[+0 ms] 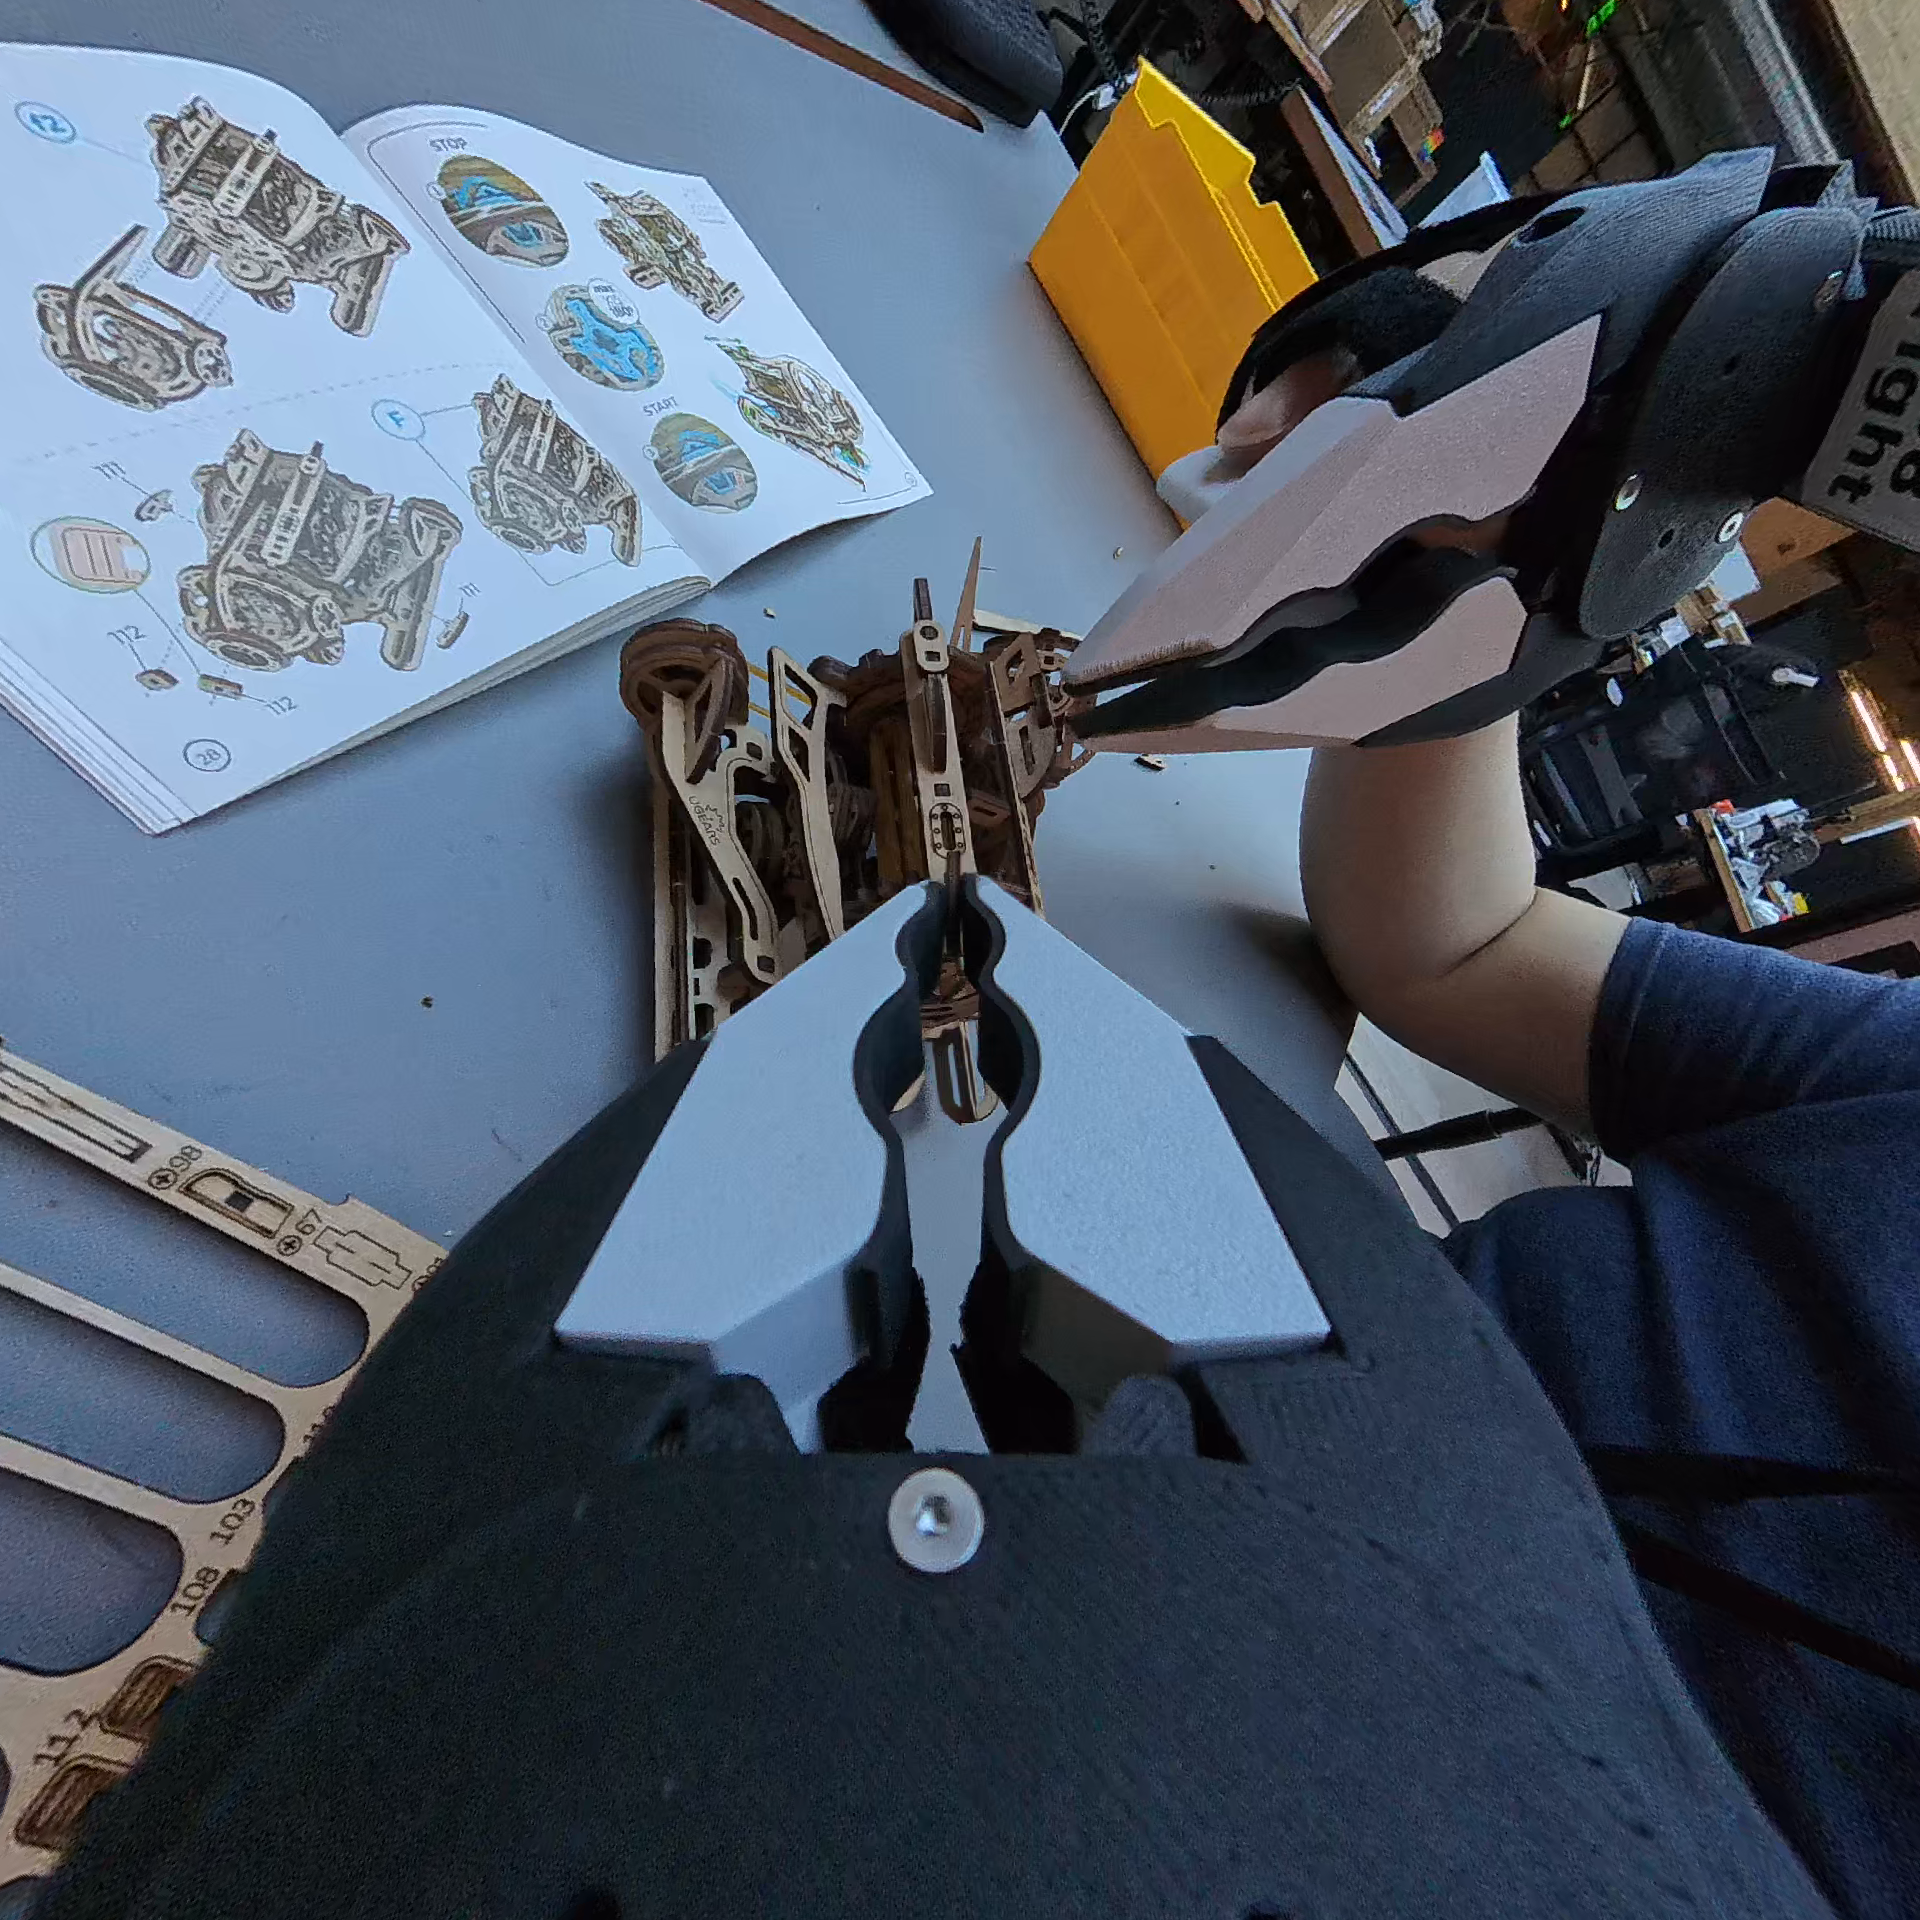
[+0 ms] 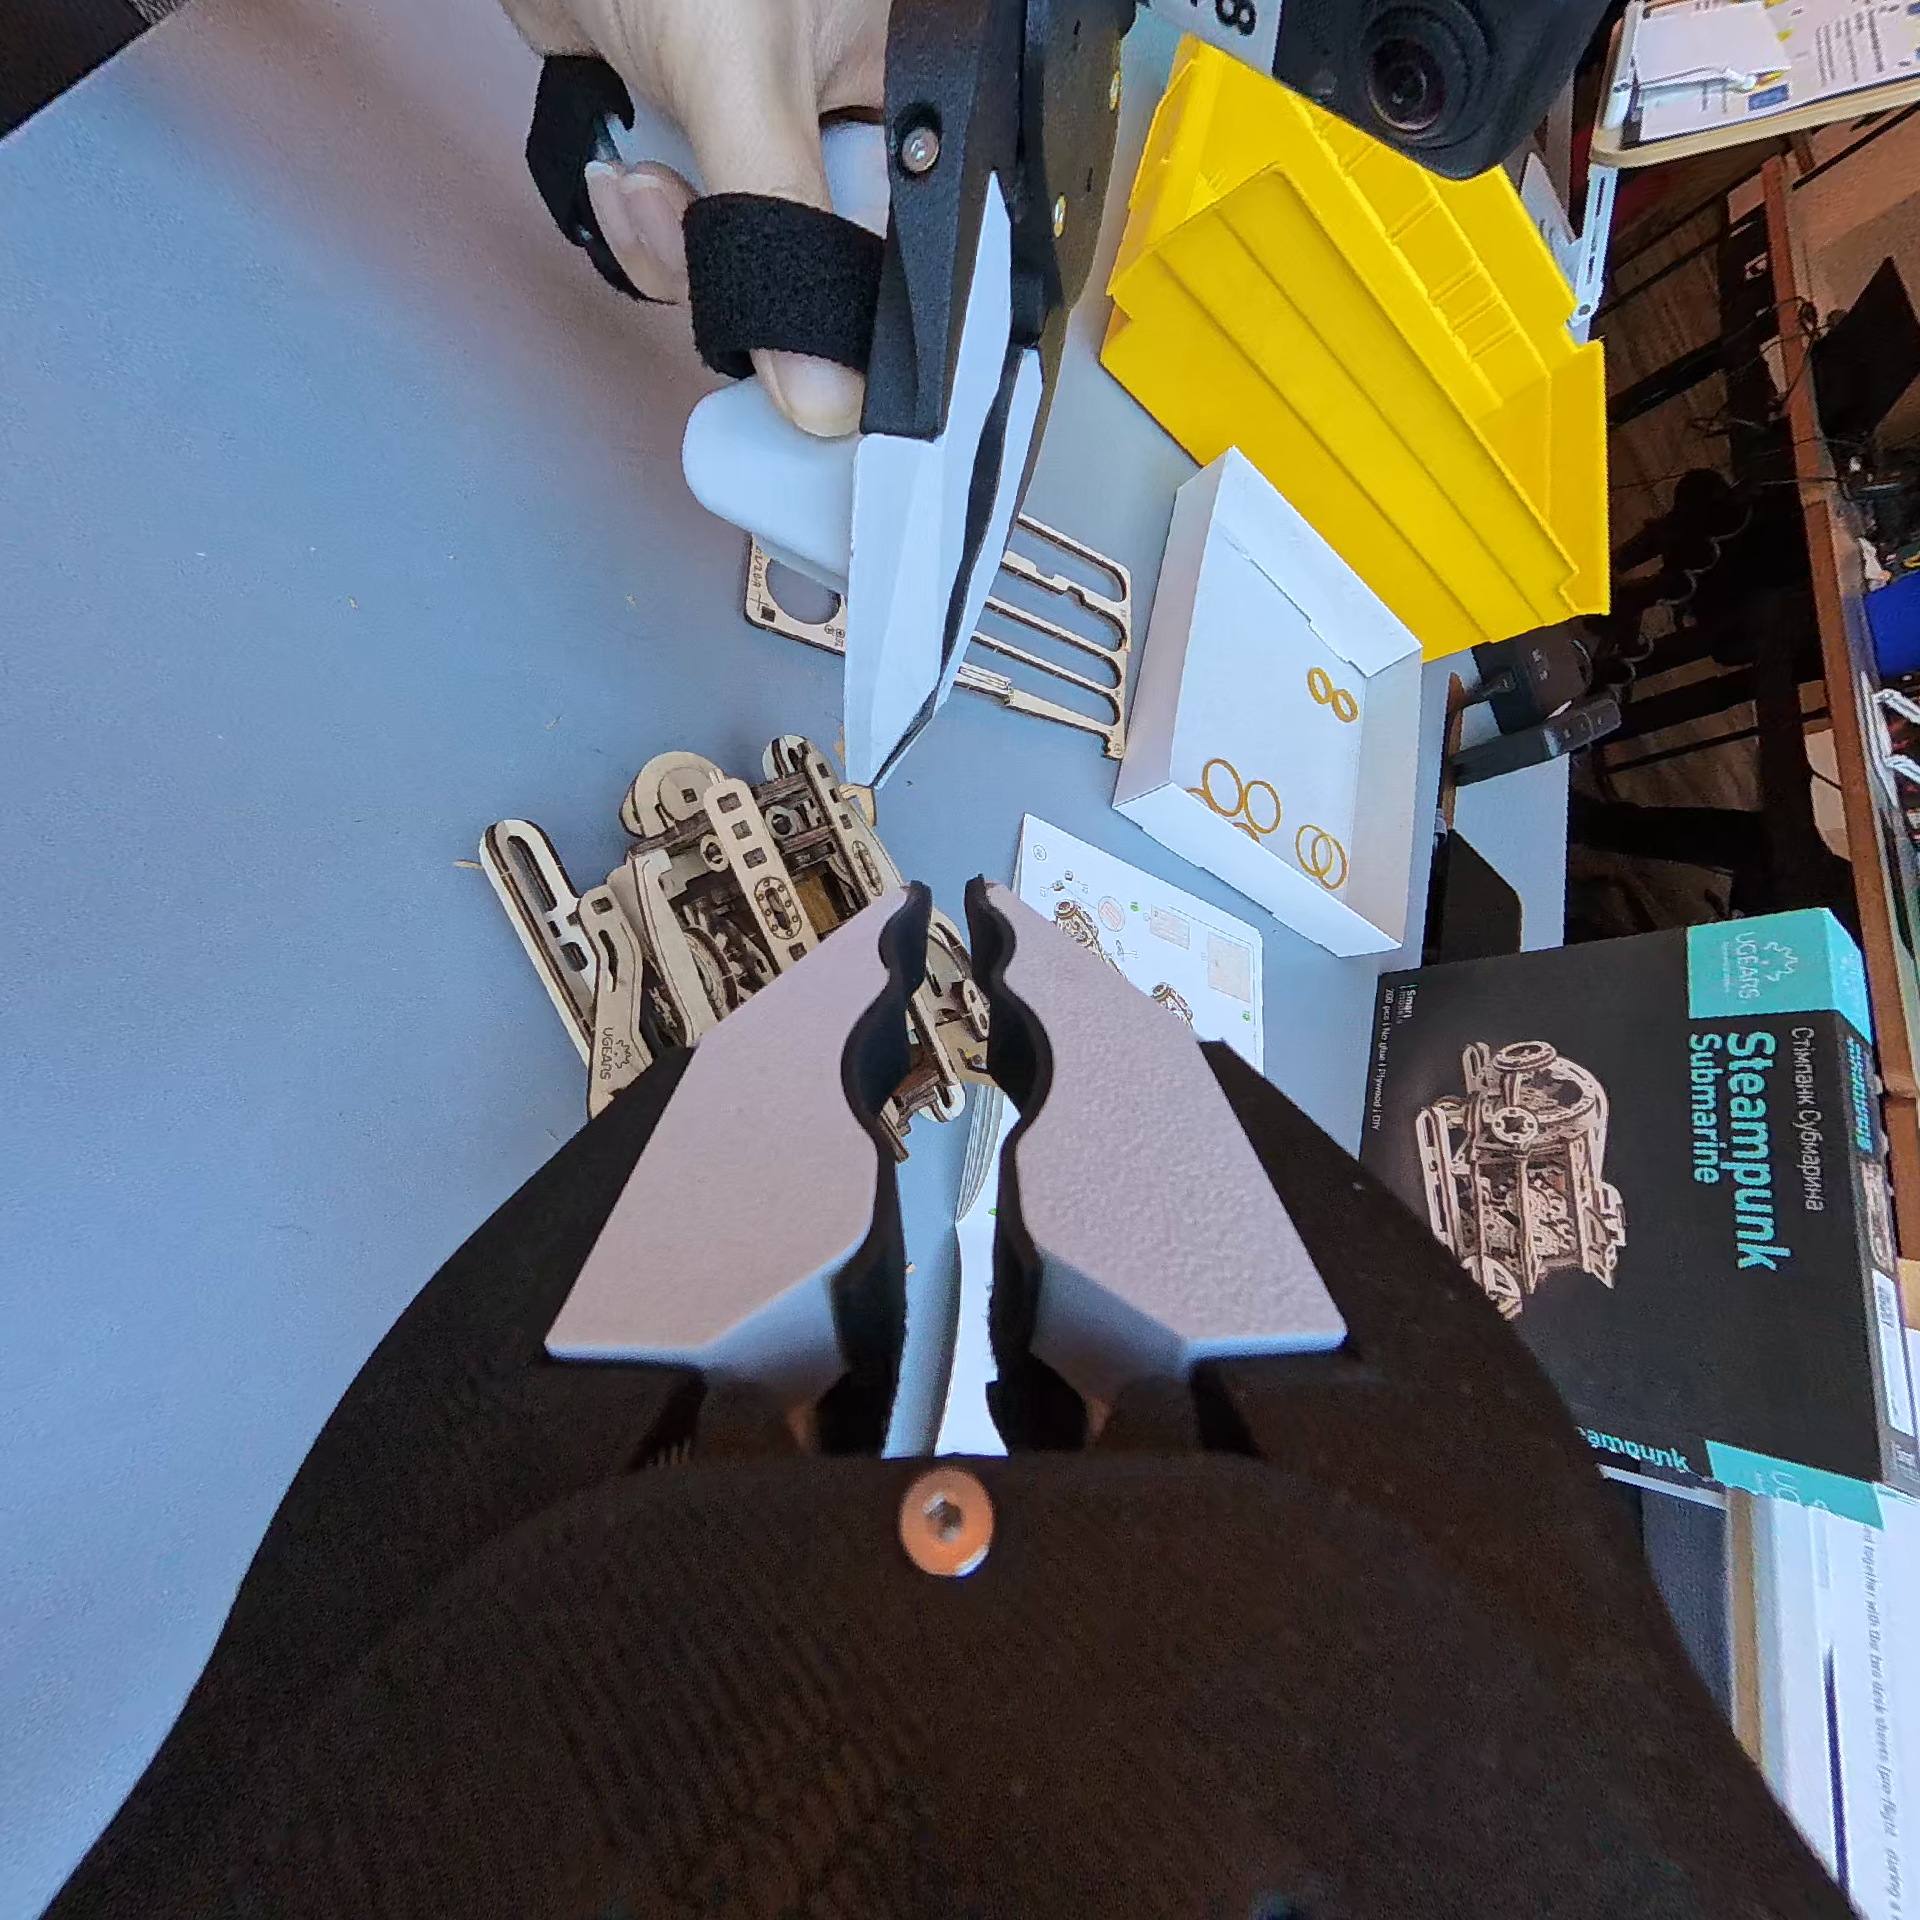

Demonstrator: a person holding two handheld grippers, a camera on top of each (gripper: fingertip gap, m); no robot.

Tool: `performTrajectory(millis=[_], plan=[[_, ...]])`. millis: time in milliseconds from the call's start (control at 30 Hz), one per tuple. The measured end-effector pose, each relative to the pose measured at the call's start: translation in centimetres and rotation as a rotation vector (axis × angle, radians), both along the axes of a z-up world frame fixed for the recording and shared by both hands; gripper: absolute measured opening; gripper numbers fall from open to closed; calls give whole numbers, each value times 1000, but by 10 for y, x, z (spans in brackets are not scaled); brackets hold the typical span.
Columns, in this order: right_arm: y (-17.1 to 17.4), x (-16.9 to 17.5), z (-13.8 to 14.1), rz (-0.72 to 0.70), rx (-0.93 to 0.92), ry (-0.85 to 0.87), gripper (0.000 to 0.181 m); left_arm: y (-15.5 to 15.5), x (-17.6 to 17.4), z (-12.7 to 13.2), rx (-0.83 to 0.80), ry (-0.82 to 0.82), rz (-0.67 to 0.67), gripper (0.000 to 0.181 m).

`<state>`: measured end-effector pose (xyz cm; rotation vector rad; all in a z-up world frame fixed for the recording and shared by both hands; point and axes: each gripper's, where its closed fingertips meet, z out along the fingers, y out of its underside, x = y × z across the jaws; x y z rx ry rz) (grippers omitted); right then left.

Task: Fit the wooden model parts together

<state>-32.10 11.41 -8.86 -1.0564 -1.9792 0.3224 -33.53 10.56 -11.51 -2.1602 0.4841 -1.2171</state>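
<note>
The wooden model (image 1: 831,748) lies on the grey table (image 1: 312,987), partly assembled from pale and dark laser-cut parts. My left gripper (image 1: 951,894) is shut on a thin wooden bar that sticks out of the model's near end. In the right wrist view the left gripper (image 2: 878,774) comes down from above onto the model (image 2: 727,904). My right gripper (image 2: 945,899) hovers over the model's right side, jaws a narrow gap apart. In the left wrist view its tips (image 1: 1075,704) sit at the model's right edge; a grip there is not clear.
An open instruction booklet (image 1: 312,416) and a punched-out wooden parts sheet (image 1: 156,1299) lie to the left. Yellow bins (image 2: 1351,364), a white tray (image 2: 1205,623) of rubber bands, a leaflet (image 2: 1143,935) and the kit box (image 2: 1621,1174) lie beyond. A person's forearm (image 1: 1455,914) is on the right. Only a small space, under 4 cm, lies between the two pairs of fingers.
</note>
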Motion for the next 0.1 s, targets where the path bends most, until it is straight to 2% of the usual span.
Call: performTrajectory(millis=[100], plan=[[0, 0, 1, 0, 3, 2, 6, 0, 1, 0, -9, -5, 0, 0]])
